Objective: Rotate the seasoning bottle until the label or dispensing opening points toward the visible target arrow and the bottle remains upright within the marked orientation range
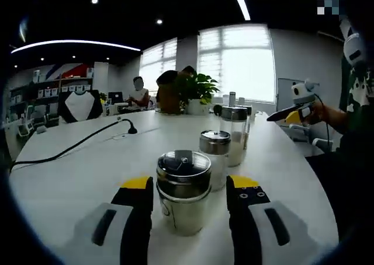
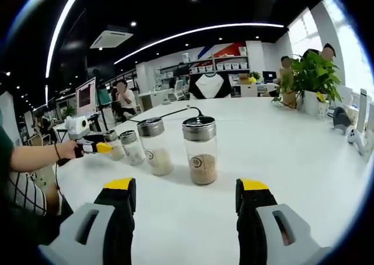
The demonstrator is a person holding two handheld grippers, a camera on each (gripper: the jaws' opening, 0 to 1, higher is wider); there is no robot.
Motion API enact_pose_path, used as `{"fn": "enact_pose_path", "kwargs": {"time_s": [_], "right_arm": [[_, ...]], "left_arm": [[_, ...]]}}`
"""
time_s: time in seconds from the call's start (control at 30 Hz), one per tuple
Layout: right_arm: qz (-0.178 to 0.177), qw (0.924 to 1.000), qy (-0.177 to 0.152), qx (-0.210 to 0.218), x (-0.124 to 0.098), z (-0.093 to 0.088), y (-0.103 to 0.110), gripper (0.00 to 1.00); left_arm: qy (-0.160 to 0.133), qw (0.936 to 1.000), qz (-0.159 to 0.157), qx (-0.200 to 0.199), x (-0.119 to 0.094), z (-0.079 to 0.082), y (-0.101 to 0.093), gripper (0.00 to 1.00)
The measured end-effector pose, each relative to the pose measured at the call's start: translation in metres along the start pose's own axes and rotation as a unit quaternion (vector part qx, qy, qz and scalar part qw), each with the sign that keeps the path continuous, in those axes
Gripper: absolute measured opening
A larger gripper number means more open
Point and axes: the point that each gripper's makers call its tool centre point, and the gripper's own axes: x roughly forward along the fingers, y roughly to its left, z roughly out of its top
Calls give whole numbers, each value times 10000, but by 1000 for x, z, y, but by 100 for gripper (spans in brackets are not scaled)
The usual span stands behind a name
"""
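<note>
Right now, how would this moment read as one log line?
left gripper: open, straddling nearest seasoning bottle | right gripper: open, short of bottle row | bottles upright | table: white

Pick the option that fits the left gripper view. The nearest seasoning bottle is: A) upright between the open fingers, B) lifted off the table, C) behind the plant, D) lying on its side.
A: the nearest seasoning bottle stands upright on the white table, flanked by the left gripper fingers.
</note>
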Motion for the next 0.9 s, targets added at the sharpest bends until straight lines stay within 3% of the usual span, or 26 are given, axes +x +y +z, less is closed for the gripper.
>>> {"fn": "enact_pose_path", "kwargs": {"time_s": [0.1, 0.17, 0.2, 0.9], "right_arm": [[-14, 10000, -3, 8, -1, 0, -1, 70], [-31, 10000, -10, 10, -2, 0, -2, 70], [-41, 10000, -17, 16, -2, 1, -3, 70], [-15, 10000, 7, 0, -1, 4, -3, 70]], "left_arm": [[-361, 9972, -227, -616, 4, 8, -1, 49], [-207, 9996, -143, -124, 4, 6, 3, 41], [-126, 9997, -193, -77, 5, 3, 0, 39], [-195, 9998, -51, -86, 5, 5, 0, 38]]}}
